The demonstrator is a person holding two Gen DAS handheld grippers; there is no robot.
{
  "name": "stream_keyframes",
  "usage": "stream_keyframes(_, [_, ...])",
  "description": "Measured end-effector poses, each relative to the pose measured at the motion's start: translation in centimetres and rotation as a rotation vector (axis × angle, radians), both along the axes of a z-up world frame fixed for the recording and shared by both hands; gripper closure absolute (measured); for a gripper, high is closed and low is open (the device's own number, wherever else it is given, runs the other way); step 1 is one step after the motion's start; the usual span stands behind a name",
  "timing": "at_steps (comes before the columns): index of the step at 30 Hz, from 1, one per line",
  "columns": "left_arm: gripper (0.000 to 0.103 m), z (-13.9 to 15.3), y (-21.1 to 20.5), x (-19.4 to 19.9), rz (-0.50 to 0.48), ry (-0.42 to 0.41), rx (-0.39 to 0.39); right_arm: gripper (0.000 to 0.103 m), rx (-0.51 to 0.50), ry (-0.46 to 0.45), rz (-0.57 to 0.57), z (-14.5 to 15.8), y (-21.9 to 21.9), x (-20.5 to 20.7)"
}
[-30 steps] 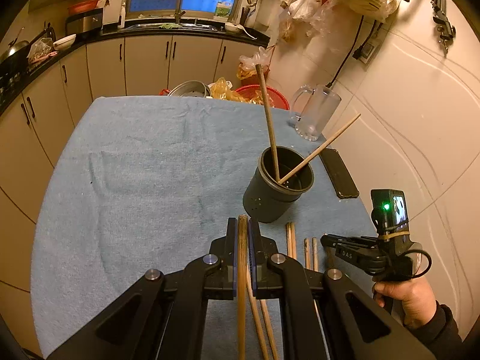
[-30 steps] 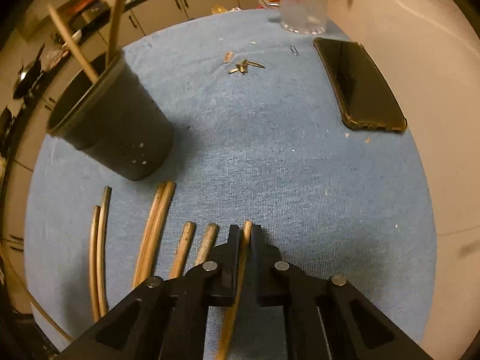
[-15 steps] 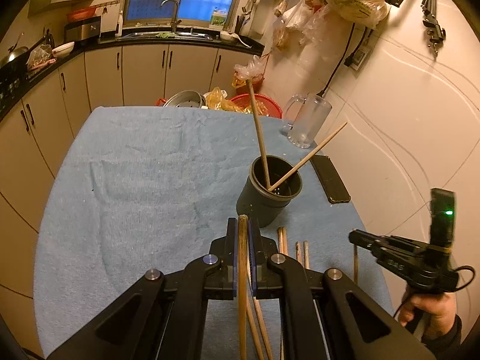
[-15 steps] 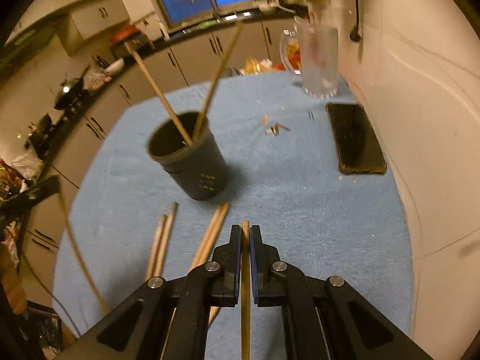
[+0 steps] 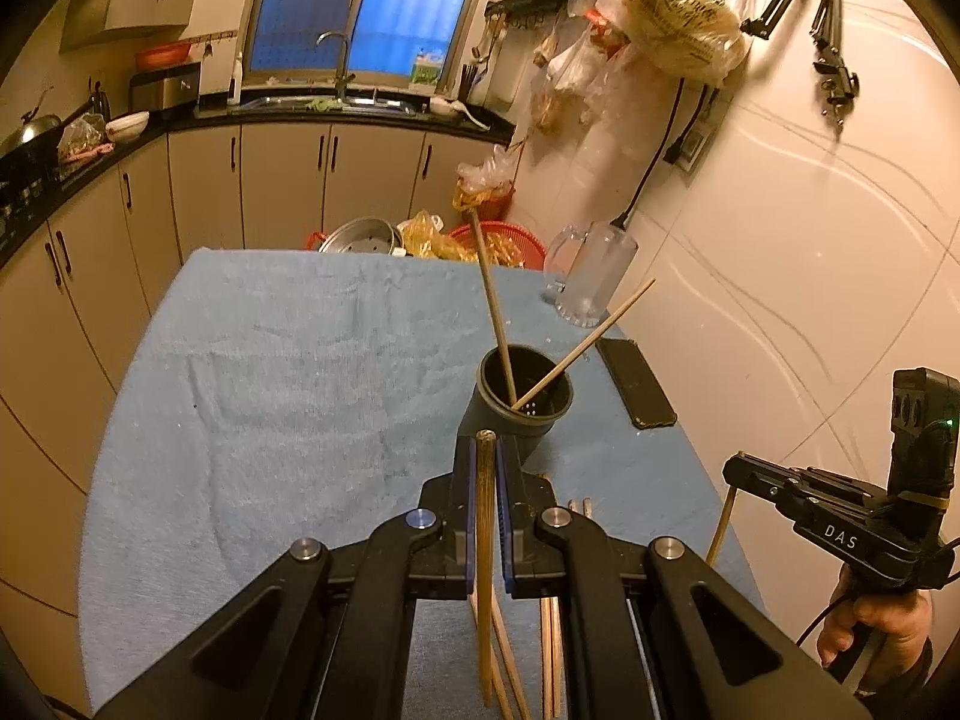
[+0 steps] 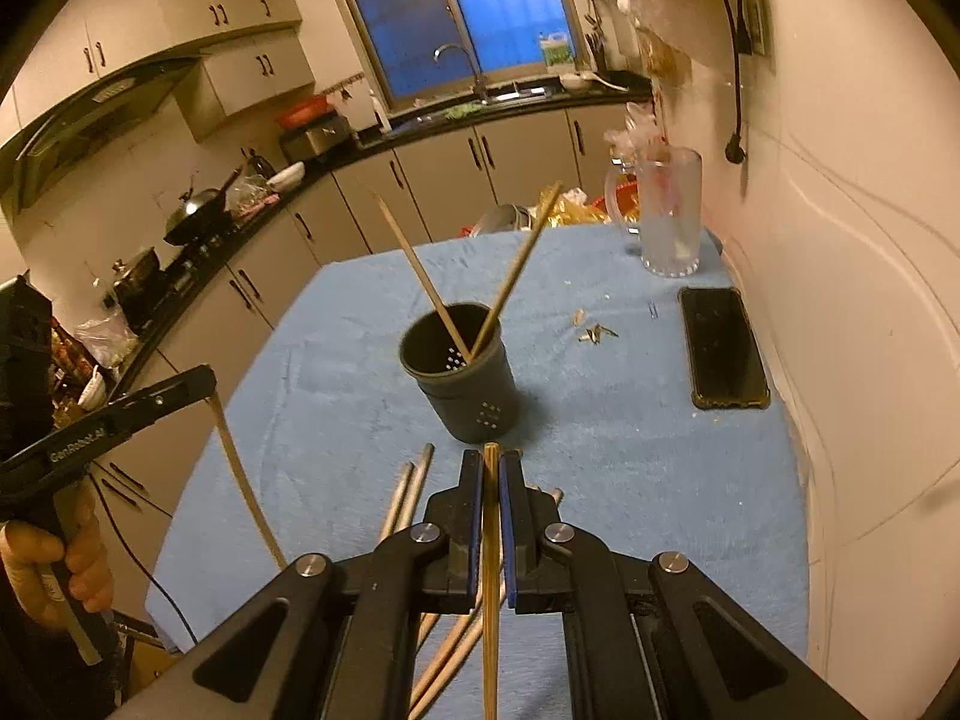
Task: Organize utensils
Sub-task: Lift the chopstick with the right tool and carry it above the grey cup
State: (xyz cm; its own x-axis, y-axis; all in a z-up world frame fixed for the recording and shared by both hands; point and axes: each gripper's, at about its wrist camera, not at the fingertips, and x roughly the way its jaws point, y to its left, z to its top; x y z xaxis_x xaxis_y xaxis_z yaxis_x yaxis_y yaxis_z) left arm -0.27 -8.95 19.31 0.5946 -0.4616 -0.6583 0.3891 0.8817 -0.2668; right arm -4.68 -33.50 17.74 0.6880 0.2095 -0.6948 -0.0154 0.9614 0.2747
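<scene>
Dark cup, two chopsticks inside

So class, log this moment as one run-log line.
left tongs: shut on chopstick | right tongs: shut on chopstick | holder: two chopsticks inside

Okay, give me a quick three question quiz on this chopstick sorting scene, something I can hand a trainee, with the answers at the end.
1. True or false: the dark holder lies tipped on its side on the blue towel.
2. How many chopsticks stand in that holder?
   A. none  B. two  C. five
3. Fill in: the phone lies between the holder and the ____.

Key
1. False. It stands upright.
2. B. Two lean apart inside it, while the left gripper and the right gripper are each shut on one more chopstick, and others lie loose on the towel.
3. Wall. The glass mug stands beyond the phone, near the far edge.
</scene>
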Motion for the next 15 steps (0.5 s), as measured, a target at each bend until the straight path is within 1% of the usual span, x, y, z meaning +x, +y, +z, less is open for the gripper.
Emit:
stream_keyframes(8, [0.097, 1.8, -0.1, -1.3, 0.008, -0.075, 0.013, 0.097, -0.001, -0.08, 0.023, 3.0, 0.5, -1.7])
stream_keyframes(15, [0.097, 2.6, -0.5, -1.2, 0.005, -0.099, 0.015, 0.097, -0.013, -0.139, 0.023, 5.5, 0.4, -2.3])
